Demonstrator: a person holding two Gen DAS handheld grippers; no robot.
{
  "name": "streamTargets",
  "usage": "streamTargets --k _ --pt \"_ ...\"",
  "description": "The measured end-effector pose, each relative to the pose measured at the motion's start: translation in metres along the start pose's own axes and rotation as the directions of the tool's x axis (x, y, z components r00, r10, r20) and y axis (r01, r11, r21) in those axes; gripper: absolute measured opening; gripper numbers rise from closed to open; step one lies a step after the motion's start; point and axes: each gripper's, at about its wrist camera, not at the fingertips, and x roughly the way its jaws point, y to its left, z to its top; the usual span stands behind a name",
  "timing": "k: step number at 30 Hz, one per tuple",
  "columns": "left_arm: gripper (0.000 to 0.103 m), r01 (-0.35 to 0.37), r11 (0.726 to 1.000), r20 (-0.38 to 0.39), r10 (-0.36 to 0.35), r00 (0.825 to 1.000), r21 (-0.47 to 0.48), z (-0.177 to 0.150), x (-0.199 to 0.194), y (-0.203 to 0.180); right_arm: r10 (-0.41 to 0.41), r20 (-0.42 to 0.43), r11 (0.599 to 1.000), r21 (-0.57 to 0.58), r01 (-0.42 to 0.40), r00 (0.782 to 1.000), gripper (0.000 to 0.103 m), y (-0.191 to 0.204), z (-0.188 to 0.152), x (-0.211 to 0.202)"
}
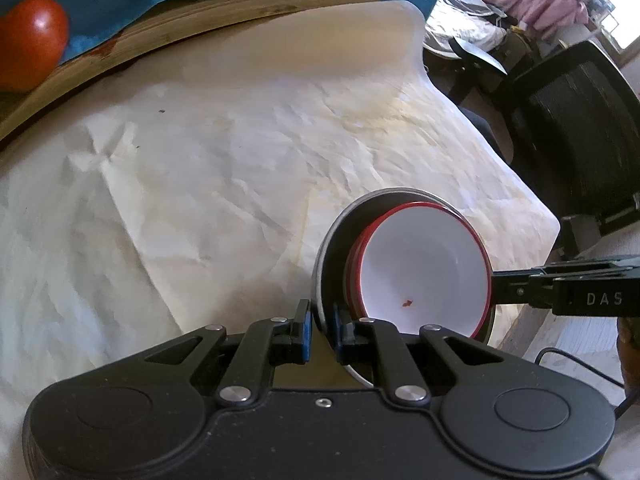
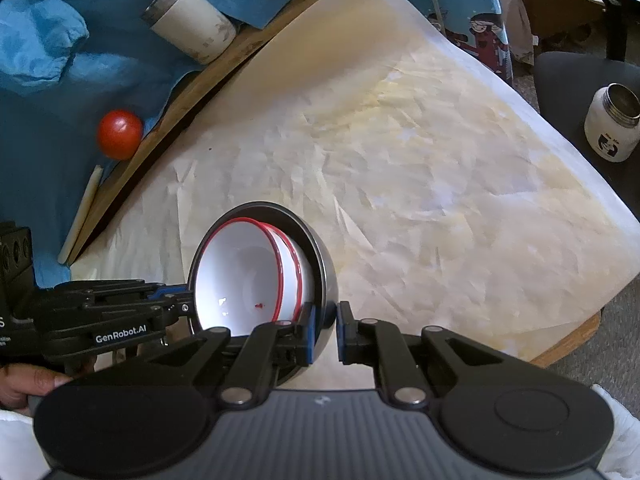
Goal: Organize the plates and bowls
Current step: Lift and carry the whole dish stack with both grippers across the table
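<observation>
Nearest, the left gripper (image 1: 321, 330) is clamped on the near rim of the steel bowl (image 1: 326, 248), one blue pad outside the wall and one inside; on the opposite side the right gripper (image 2: 324, 330) pinches the same rim the same way. The steel bowl sits at the near edge of the paper-covered table (image 2: 420, 168), apparently raised or tipped between the two grips, though whether its base touches the paper cannot be told. Nested inside are the white bowls (image 1: 416, 264), at least two, red-rimmed, leaning toward the right gripper's side, with a small red speck on the inner one. Judgement: this looks like a two-handed carry of the stack; it is done well by keeping both grips level and moving together, since thin rims offer little purchase and the smooth enamelled bowls could slide or rattle if the tilt grows. The steel is brushed and dull outside, dark within; the white bowls are glossy and shallow. The paper is creased, translucent and yellow-stained. Further off, on blue cloth (image 2: 48, 40) past a raised wooden edge, lie a shiny red tomato (image 2: 120, 133) and a scuffed white metal cylinder (image 2: 192, 26).
</observation>
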Motion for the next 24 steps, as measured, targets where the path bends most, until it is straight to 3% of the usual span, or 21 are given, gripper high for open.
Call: streamTargets --k 24 --pt "0.01 -0.041 0.98 0.114 0.064 0.991 -0.193 -0.019 -0.049 0.051 0.046 -0.05 0.984 -0.167 -0.054 0.998 0.011 0.063 0.022 0.024"
